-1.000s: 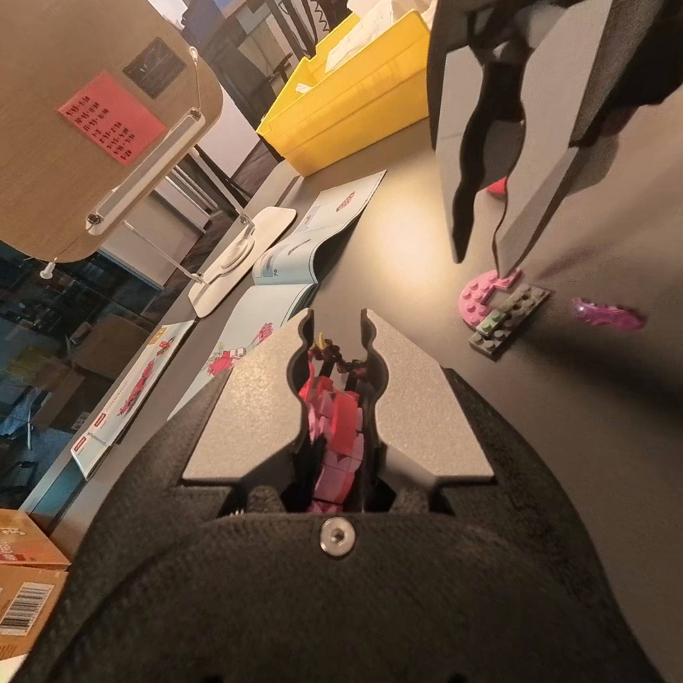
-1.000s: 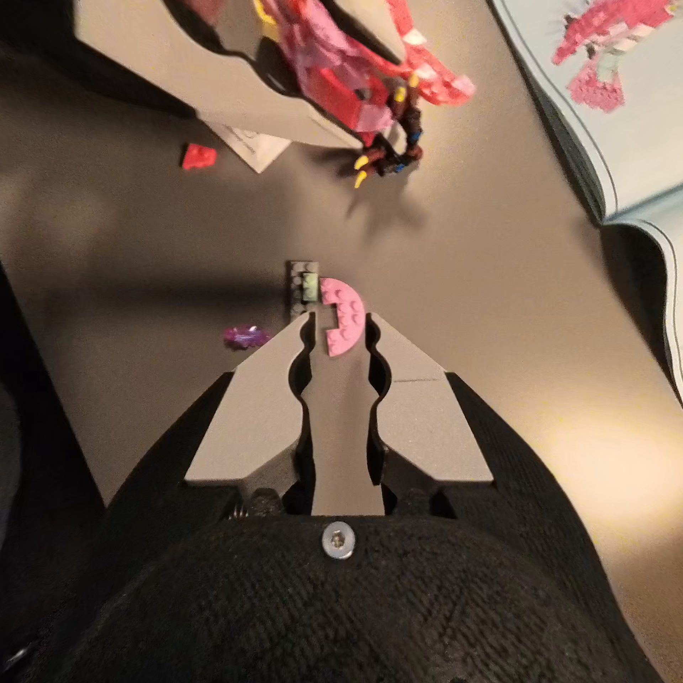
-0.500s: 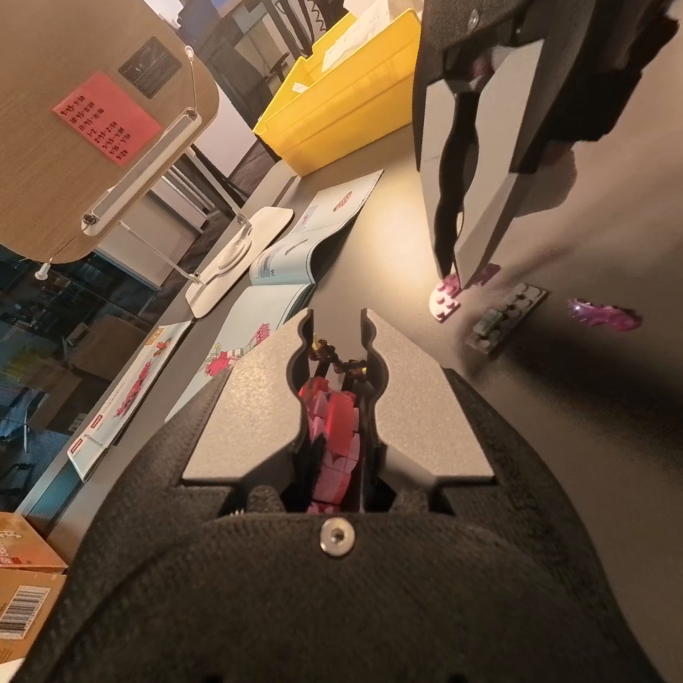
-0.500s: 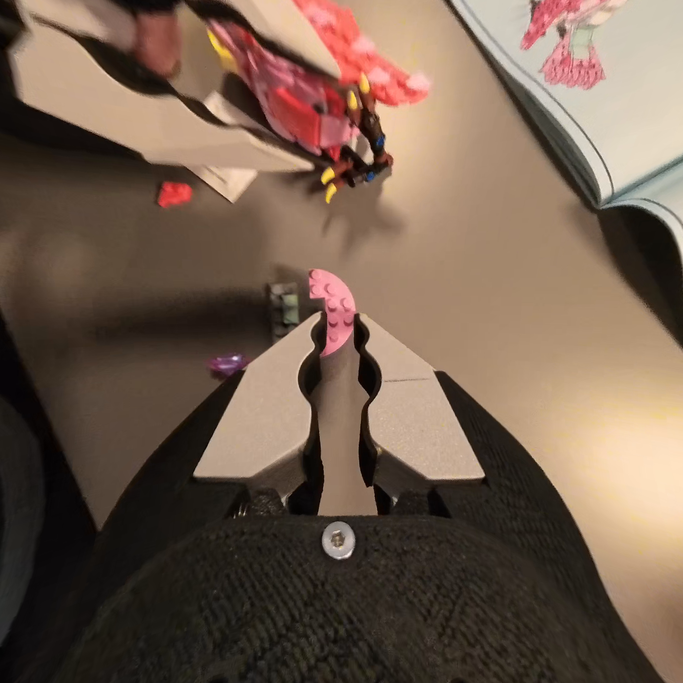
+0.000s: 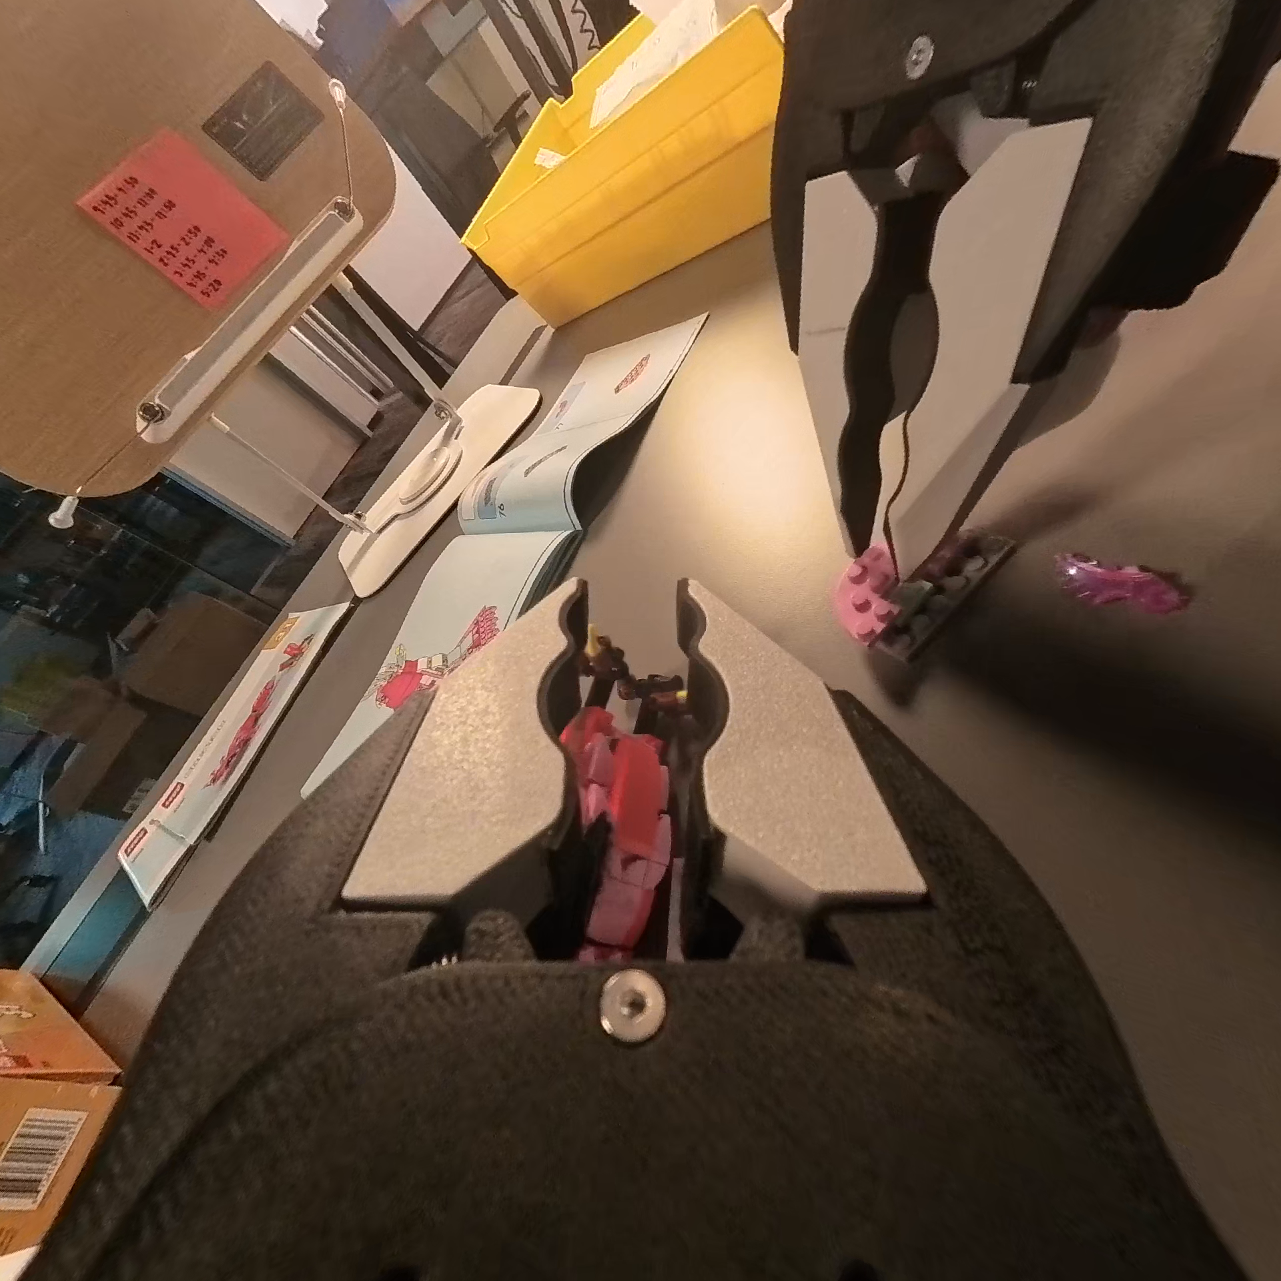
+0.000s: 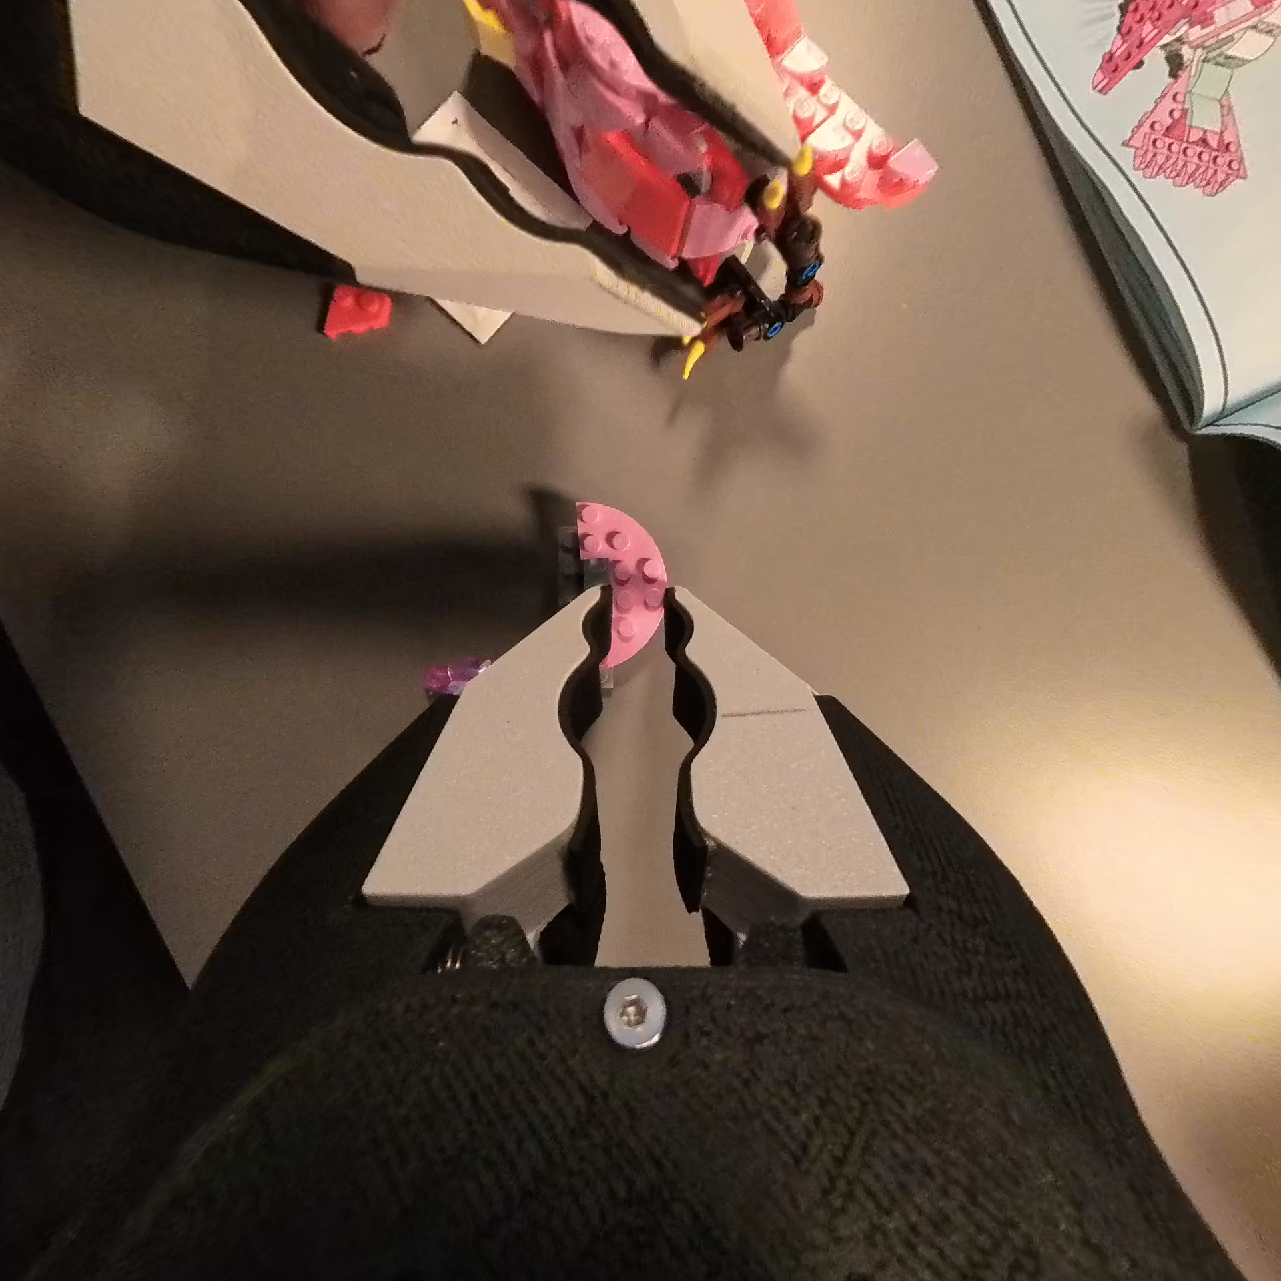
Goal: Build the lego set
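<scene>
I seem to be in an office or workroom set up for hobby building. My dark grey table [image 5: 762, 430] carries open instruction booklets [image 5: 527, 485] with pictures of brick models, and loose toy bricks [image 6: 355, 310] lie scattered on it. A yellow storage bin [image 5: 624, 187] stands at the far edge. A wood-grain board [image 5: 138, 208] on a stand bears a red note, cardboard boxes [image 5: 41, 1081] sit low to one side, and chairs show beyond.
</scene>
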Available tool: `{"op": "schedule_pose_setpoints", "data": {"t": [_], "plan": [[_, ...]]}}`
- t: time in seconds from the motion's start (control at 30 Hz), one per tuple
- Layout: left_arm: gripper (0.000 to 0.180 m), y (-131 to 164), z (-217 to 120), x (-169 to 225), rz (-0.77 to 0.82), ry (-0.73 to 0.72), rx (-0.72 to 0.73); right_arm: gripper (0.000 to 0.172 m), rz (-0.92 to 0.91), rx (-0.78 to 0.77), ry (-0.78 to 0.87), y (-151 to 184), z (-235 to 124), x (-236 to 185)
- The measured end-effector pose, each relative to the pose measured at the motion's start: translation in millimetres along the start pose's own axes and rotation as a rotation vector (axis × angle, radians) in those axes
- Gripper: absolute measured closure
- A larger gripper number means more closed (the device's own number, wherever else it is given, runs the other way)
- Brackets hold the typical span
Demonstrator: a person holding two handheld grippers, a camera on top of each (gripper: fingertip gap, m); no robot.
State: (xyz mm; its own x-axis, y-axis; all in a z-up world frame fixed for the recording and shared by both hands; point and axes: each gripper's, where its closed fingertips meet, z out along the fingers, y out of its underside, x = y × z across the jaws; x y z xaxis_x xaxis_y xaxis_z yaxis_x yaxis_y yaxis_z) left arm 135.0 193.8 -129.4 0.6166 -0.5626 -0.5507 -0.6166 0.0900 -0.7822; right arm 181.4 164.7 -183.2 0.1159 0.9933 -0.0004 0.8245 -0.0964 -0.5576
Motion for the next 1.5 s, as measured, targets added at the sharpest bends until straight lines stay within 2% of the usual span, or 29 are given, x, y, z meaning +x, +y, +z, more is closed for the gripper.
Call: {"op": "schedule_pose_setpoints", "data": {"t": [0.7,1.03,1.1,1.2,1.33,1.5], "plan": [[0.157,1,1,3,0.009,0.011,-0.007,0.157,0.042,-0.009,0.011,-3,2,-3],[0.156,-1,-1,3,0.009,0.013,-0.002,0.141,0.057,0.034,-0.037,6,-7,-10],[0.153,-5,-2,10,0.005,0.06,0.022,0.138,0.048,0.035,-0.042,13,-7,-13],[0.138,-20,-12,46,-0.026,0.293,0.109,0.137,0.027,0.043,-0.038,20,-6,-17],[0.123,-15,-15,79,-0.098,0.535,0.035,0.137,0.002,0.072,-0.018,21,-7,-17],[0.123,-13,-11,75,-0.123,0.538,0.017,0.142,-0.008,0.09,-0.005,20,-6,-15]]}}
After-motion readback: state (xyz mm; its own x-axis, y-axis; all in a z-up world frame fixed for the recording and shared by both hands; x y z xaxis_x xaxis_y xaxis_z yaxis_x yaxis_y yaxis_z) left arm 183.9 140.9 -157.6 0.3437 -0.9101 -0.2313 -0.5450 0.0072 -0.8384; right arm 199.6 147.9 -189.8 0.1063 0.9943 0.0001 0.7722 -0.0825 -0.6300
